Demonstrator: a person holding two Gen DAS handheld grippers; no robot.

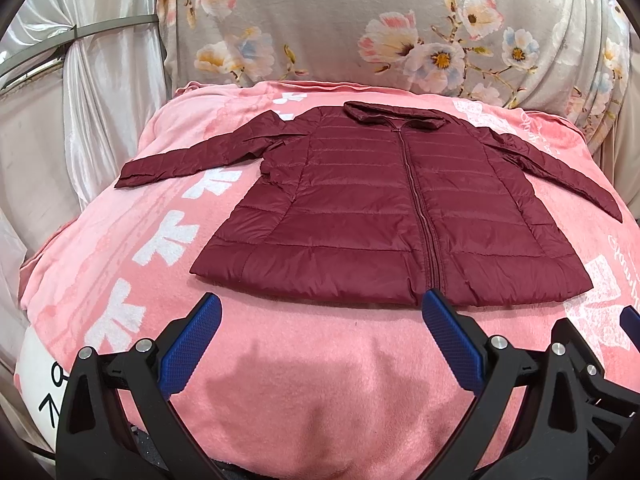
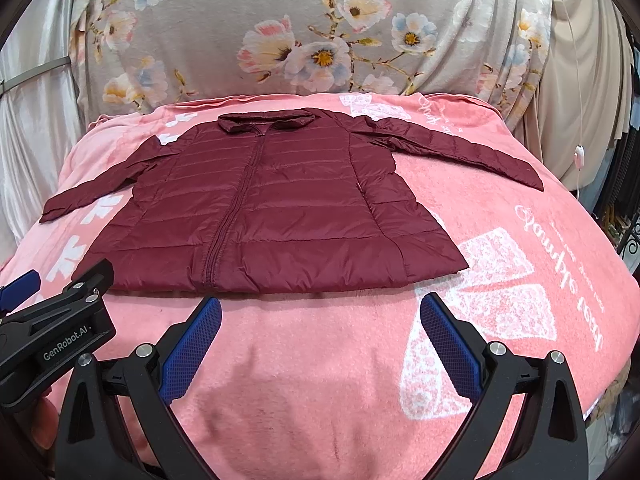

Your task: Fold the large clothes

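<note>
A dark red quilted zip jacket (image 1: 376,204) lies flat, front up and zipped, on a pink blanket (image 1: 304,360). Its collar points away and both sleeves are spread out to the sides. It also shows in the right wrist view (image 2: 272,216). My left gripper (image 1: 322,308) is open and empty, hovering just in front of the jacket's hem. My right gripper (image 2: 320,312) is open and empty, also just short of the hem, to the right of the left one. The left gripper's body (image 2: 52,340) shows at the left of the right wrist view.
The pink blanket (image 2: 500,208) covers a raised bed-like surface with white patterns and lettering. A grey floral sheet (image 1: 360,20) hangs behind it. White curtain fabric (image 1: 100,100) hangs at the left. A white cord with a switch (image 2: 578,156) hangs at the right.
</note>
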